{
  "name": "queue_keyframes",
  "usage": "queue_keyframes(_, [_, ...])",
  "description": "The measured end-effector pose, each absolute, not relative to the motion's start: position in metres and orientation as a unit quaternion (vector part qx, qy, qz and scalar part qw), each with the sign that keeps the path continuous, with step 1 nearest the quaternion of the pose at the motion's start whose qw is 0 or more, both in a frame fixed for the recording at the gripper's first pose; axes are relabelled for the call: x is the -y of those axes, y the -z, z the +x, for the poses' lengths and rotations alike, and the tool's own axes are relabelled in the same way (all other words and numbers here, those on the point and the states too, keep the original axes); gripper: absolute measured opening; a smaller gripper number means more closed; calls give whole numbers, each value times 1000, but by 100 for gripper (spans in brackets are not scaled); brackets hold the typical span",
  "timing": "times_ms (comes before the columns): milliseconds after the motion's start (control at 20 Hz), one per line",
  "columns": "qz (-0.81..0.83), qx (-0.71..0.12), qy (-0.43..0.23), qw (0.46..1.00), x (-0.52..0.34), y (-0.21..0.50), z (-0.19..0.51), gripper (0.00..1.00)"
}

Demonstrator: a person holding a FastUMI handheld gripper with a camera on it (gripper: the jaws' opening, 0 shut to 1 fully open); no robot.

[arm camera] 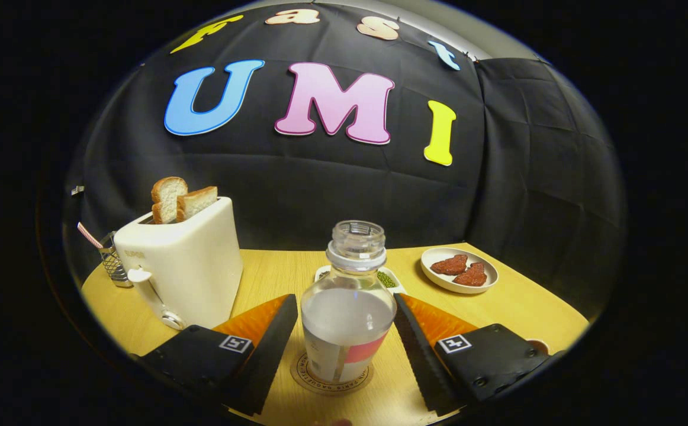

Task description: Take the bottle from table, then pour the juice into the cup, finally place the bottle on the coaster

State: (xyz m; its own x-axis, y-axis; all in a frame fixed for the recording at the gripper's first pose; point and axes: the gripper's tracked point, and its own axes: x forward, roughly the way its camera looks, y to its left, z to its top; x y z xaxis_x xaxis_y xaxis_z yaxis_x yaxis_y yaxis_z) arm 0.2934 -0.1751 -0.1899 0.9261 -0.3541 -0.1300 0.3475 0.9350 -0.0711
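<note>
A clear glass bottle (pixel 349 313) with no cap stands upright on a round coaster (pixel 306 377) on the wooden table (pixel 516 307). It holds pale liquid up to its shoulder and has a white and pink label. My gripper (pixel 345 299) is open, one finger on each side of the bottle's body. A thin strip of table shows between the left finger (pixel 273 349) and the glass. The right finger (pixel 418 349) lies very close to the bottle's side. Part of a round brown rim (pixel 537 345), maybe the cup, peeks out behind the gripper's right side.
A white toaster (pixel 184 266) with two bread slices (pixel 181 201) stands just left of the fingers. A wire holder (pixel 113 260) sits behind it. Beyond the bottle lie a small dish of green bits (pixel 389 279) and a white plate (pixel 439 278) with reddish pieces.
</note>
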Motion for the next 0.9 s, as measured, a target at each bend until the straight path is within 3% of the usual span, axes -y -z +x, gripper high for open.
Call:
queue_keyframes(400, [-47, -50, 169, 983, 148, 145, 236, 98])
queue_keyframes(900, [30, 17, 131, 991, 110, 49, 105, 97])
